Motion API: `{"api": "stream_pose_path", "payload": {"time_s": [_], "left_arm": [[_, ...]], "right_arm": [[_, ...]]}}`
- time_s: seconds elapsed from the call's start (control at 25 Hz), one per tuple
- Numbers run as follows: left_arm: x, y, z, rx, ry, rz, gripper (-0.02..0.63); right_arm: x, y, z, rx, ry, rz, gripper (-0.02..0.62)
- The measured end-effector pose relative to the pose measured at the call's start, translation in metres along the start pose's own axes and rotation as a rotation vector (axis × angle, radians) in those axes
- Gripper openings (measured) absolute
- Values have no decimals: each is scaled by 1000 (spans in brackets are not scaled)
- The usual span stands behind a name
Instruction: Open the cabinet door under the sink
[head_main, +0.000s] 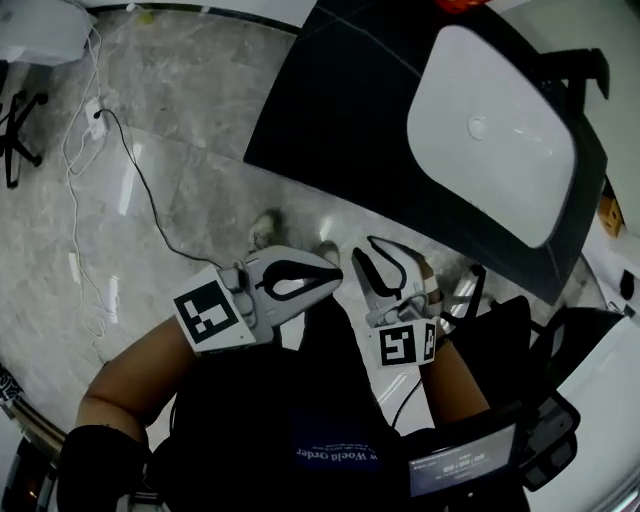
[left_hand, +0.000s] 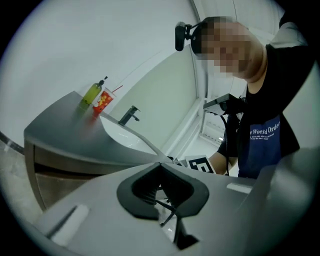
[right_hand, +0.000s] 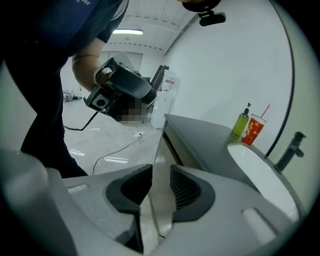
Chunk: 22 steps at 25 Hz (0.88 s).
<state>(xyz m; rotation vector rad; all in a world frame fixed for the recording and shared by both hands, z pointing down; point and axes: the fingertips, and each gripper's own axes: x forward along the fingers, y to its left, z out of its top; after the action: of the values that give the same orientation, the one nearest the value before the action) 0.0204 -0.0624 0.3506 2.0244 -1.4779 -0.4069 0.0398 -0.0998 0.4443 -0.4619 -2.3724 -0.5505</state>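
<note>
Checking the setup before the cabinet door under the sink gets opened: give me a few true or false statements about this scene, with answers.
1. The right claw has its jaws slightly apart with nothing between them. True.
2. A green bottle stands next to a red cup on the counter. True.
3. The sink basin is full of dishes. False: it is empty.
4. The left claw grips the faucet. False: it is shut on nothing, away from the faucet.

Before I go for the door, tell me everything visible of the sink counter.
The sink counter is a dark, matte-looking slab with a white rounded basin sunk into it, drain at its centre. A black faucet stands at the basin's edge; a green bottle and a red printed cup stand together on one corner. Beneath the slab shows a brownish cabinet front.
</note>
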Motion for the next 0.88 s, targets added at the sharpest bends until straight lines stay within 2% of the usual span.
{"api": "stream_pose_path", "payload": {"time_s": [0.12, 0.2, 0.4, 0.52, 0.72, 0.88], "left_arm": [[-4, 3, -24, -32, -64, 70, 0], [-8, 4, -40, -47, -105, 107, 0], [-15, -5, -71, -62, -167, 178, 0], [-23, -10, -83, -51, -166, 182, 0], [-49, -8, -101, -24, -112, 147, 0], [-57, -5, -117, -36, -96, 130, 0]], "right_arm": [[18, 9, -24, -161, 50, -10, 135], [32, 9, -37, -262, 75, -46, 172], [51, 8, -52, -400, 93, -164, 249], [61, 8, -54, -458, 110, -230, 270], [77, 2, -44, -580, 151, -397, 350], [81, -10, -37, -639, 166, -495, 368]]}}
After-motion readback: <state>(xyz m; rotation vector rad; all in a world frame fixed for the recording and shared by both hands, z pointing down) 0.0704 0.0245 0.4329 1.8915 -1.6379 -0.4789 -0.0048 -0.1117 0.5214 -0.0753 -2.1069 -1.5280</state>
